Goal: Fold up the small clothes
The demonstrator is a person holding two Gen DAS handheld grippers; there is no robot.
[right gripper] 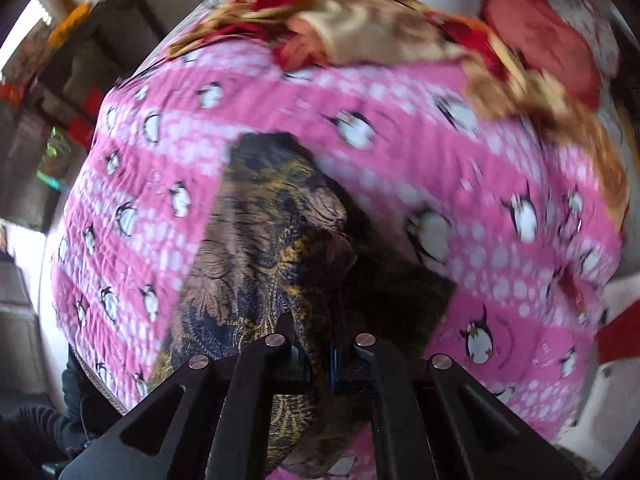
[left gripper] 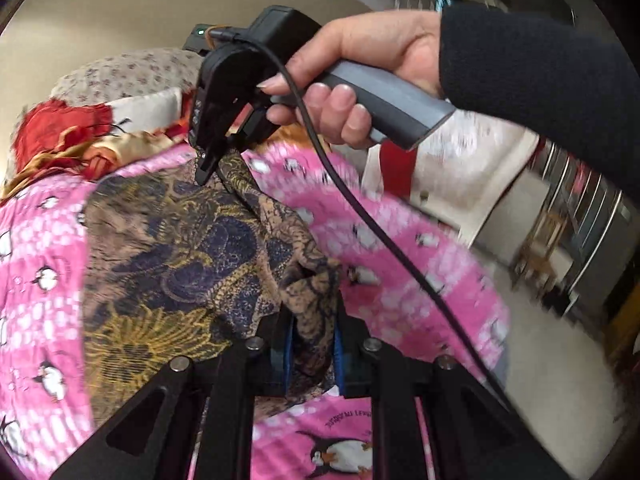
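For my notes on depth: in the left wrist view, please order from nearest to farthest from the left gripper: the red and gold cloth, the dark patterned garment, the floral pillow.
1. Dark patterned garment: between the jaws of the left gripper.
2. Red and gold cloth: upper left, beyond the garment.
3. Floral pillow: behind that cloth, farthest.

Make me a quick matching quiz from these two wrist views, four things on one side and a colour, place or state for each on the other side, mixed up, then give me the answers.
Column one:
1. patterned cloth
2. quilt
3. right gripper
4. sleeve

Column two:
A. black, on the arm that holds the grey handle
B. pink, printed with penguins
C. brown, gold and dark blue, pinched at two places
D. shut on a raised fold of fabric at the far side of the cloth

Pairs: 1-C, 2-B, 3-D, 4-A

The left gripper also grips the cloth, at its near edge.
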